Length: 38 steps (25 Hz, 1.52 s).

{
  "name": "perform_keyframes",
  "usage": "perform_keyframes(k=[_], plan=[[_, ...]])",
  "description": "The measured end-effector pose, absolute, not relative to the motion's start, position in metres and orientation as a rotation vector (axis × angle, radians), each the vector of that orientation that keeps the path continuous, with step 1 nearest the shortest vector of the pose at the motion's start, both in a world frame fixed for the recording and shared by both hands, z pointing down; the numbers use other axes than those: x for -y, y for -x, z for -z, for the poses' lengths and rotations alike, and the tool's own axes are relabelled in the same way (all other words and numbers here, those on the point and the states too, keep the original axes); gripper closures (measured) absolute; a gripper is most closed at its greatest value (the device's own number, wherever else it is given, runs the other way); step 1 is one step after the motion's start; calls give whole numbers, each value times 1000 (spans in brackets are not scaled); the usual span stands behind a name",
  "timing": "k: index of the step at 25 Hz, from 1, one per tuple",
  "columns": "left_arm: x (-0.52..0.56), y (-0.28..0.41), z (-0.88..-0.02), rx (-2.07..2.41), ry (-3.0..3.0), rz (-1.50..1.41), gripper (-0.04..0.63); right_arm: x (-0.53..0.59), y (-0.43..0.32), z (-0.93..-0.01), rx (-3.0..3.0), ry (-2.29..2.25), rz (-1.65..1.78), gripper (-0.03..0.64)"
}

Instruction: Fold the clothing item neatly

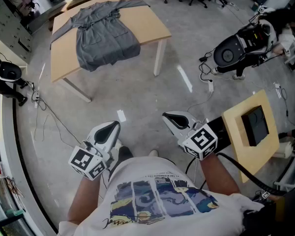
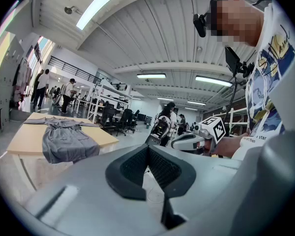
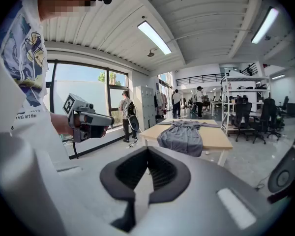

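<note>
Garment (image 1: 105, 33): grey, flat on the tabletop (image 1: 147, 23), hem over its near edge, well apart from me; left claw (image 1: 114, 126) and right claw (image 1: 167, 116) pressed together, empty; I judge I should close in, spread both, then pinch the sleeves at matching points.

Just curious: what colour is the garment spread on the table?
Grey garment, clearest in the head view.
</note>
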<state>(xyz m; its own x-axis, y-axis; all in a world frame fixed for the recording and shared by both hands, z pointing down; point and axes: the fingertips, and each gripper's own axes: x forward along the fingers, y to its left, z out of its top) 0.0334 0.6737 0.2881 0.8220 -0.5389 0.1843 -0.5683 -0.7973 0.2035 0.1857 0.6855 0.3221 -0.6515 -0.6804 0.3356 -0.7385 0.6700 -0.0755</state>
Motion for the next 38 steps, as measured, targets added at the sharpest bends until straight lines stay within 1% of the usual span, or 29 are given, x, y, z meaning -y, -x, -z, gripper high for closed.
perform_keyframes(k=[10, 19, 26, 38], plan=[[-665, -26, -297, 866, -2732, -216, 589, -668, -166, -328, 2587, -1067, -314, 614], [-639, -11, -313, 886, -2691, -237, 589, -628, -131, -344, 2527, -982, -359, 614], [-597, 21, -323, 873, -2677, -232, 589, -589, -95, -360, 2494, -959, -411, 614], [-486, 81, -316, 722, -2785, -274, 589, -488, -27, -339, 2490, -1138, -409, 598]])
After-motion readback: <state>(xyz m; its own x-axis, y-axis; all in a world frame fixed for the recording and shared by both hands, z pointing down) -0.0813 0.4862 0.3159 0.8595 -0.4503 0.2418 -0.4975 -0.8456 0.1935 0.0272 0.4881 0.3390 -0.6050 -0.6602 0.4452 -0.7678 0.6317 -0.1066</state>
